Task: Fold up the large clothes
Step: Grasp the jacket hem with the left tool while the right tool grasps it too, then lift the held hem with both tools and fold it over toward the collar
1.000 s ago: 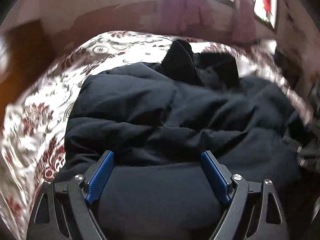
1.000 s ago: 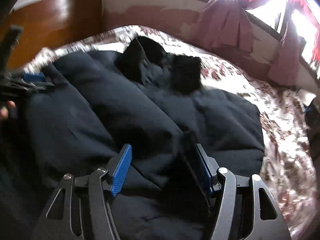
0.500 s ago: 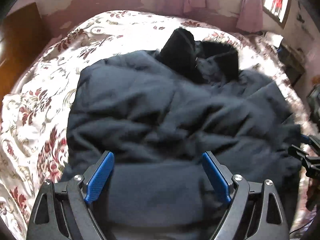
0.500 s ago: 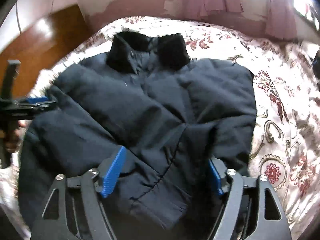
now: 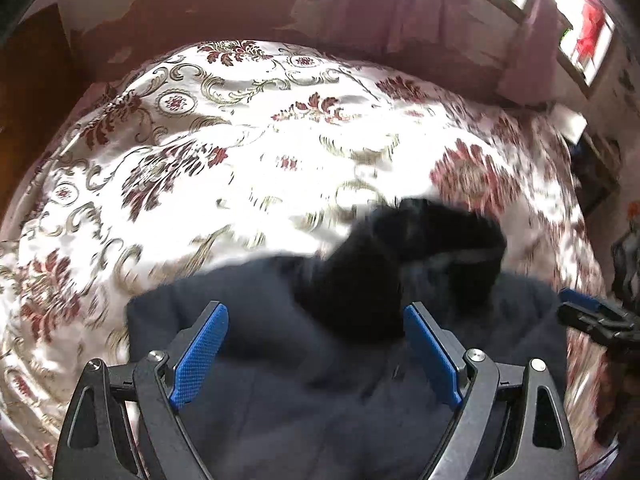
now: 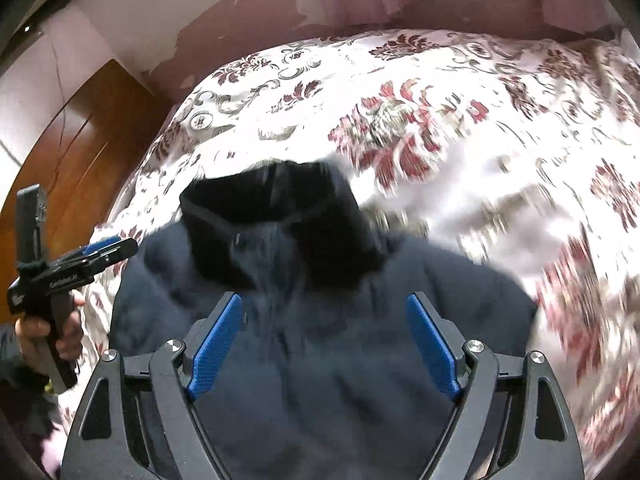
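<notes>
- Left wrist view: your left gripper point(image 5: 316, 354) stands wide, with nothing between its blue pads point(image 5: 198, 354). The dark padded jacket point(image 5: 280, 380) lies under it in the lower half of the frame, its black collar point(image 5: 404, 256) at centre right. The right gripper's tip shows at the right edge.
- Left wrist view, surroundings: the jacket rests on a floral bedspread point(image 5: 192, 152) that fills the upper and left parts of the frame. A peeling wall point(image 5: 248, 4), pink curtains point(image 5: 404, 12) and a bright window point(image 5: 580, 40) run along the top.
- Right wrist view: your right gripper point(image 6: 324, 344) has just been opening and now stands wide, empty, over the jacket's chest. The left gripper appears at the left edge, held in a hand point(image 6: 44, 330).
- Right wrist view, progress: judge the jacket as a compact bundle, sides apparently turned in, collar toward the top of the frame. Whether a final fold or flattening is left cannot be told; the lower part is hidden.
- Right wrist view, surroundings: a wooden door point(image 6: 76, 148) stands at the upper left.
</notes>
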